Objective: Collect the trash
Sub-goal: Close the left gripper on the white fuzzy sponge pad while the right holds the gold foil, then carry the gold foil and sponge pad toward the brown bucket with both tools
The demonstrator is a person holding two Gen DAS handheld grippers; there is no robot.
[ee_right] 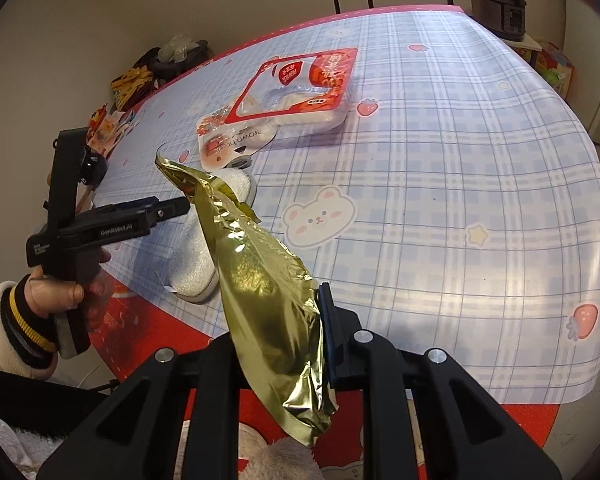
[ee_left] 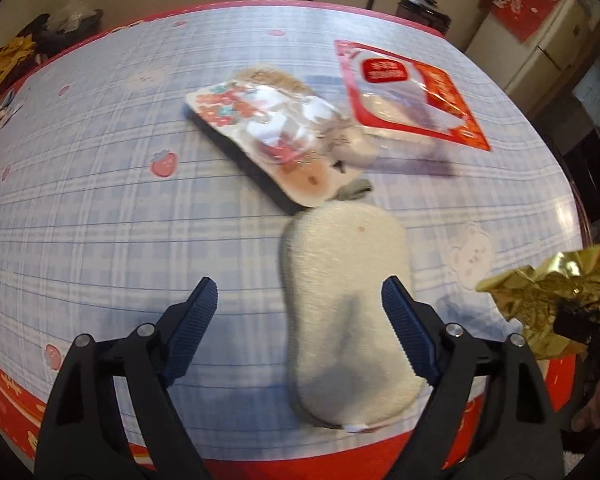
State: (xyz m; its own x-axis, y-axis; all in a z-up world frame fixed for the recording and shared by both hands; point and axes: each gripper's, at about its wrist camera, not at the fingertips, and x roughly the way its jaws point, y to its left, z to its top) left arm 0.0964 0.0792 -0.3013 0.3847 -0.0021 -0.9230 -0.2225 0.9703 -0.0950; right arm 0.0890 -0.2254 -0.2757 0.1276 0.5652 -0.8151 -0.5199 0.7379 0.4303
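The right gripper (ee_right: pixel 276 312), closed on a crumpled gold foil wrapper (ee_right: pixel 260 276), holds it pointing far-left; the left gripper (ee_left: pixel 300 300) is wide open and empty.

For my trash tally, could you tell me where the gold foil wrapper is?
The gold foil wrapper is off the table, pinched in the right gripper, at the left-wrist view's right edge.

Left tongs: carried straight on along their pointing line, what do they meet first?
Probably the white sponge, lying just under the open left tongs toward their right finger; otherwise the tablecloth. Depth is unclear.
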